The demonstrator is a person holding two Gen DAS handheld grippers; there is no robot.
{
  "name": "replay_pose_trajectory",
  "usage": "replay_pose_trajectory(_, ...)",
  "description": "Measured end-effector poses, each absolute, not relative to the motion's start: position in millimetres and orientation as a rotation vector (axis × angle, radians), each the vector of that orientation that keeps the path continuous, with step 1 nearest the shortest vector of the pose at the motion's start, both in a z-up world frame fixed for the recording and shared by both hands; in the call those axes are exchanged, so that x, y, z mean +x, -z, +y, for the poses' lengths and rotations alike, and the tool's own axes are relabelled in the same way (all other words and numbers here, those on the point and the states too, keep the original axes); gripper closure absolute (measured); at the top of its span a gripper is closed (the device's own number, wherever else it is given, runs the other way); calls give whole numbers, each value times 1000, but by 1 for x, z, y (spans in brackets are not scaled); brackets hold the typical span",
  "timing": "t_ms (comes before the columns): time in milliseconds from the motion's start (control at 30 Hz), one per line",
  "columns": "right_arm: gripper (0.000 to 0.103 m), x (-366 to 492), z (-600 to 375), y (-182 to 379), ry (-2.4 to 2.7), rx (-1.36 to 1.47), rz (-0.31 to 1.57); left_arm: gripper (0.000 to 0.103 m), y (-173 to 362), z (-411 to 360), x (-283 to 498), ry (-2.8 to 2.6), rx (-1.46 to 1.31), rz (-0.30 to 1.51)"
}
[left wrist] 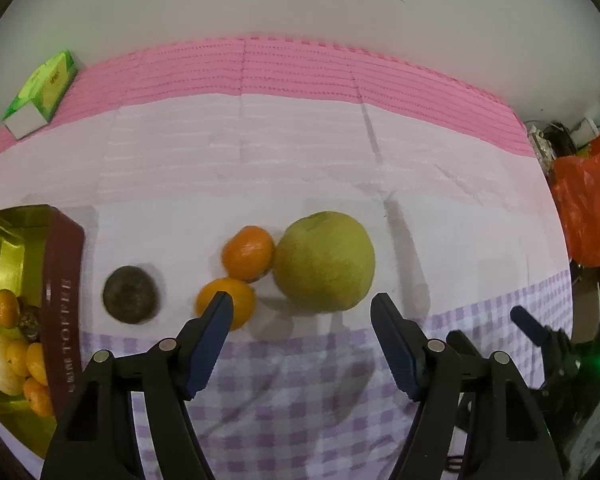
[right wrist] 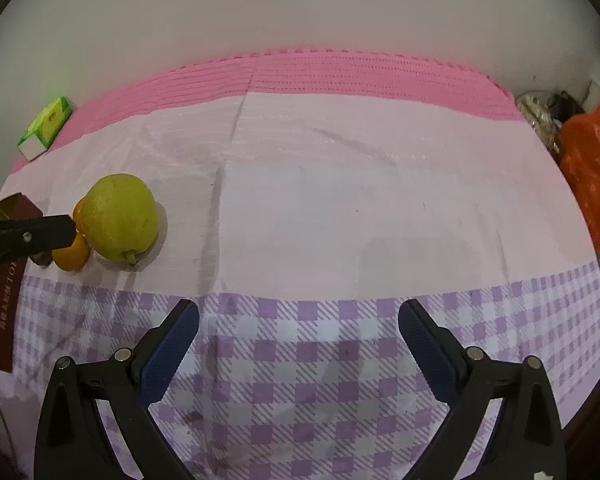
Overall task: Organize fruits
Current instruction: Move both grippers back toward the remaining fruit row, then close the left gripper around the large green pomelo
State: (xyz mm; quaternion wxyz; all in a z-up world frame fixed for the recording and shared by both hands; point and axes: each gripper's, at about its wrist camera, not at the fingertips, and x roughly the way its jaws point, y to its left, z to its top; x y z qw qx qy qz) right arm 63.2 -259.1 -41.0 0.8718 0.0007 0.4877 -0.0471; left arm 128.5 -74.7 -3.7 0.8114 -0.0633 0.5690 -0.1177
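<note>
I see a dark red tin (left wrist: 62, 300) with a gold inside at the left edge of the worktop (left wrist: 300, 168), holding several small oranges and a pale yellow fruit. Just right of it on the cloth lie a dark brown round fruit (left wrist: 131, 294), 2 oranges (left wrist: 247, 254) touching each other, and a big green pear (left wrist: 325, 261) against them. My left gripper (left wrist: 302, 306) hangs spread wide near them, empty. My right gripper (right wrist: 299, 312) is also spread, empty, over checked cloth.
</note>
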Motion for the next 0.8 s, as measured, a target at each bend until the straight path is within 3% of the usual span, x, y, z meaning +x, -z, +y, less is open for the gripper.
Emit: replay_pose_trajectory(800,4,68,-265,43,89,24,1028,34,24,-119,150,188,-14,1156)
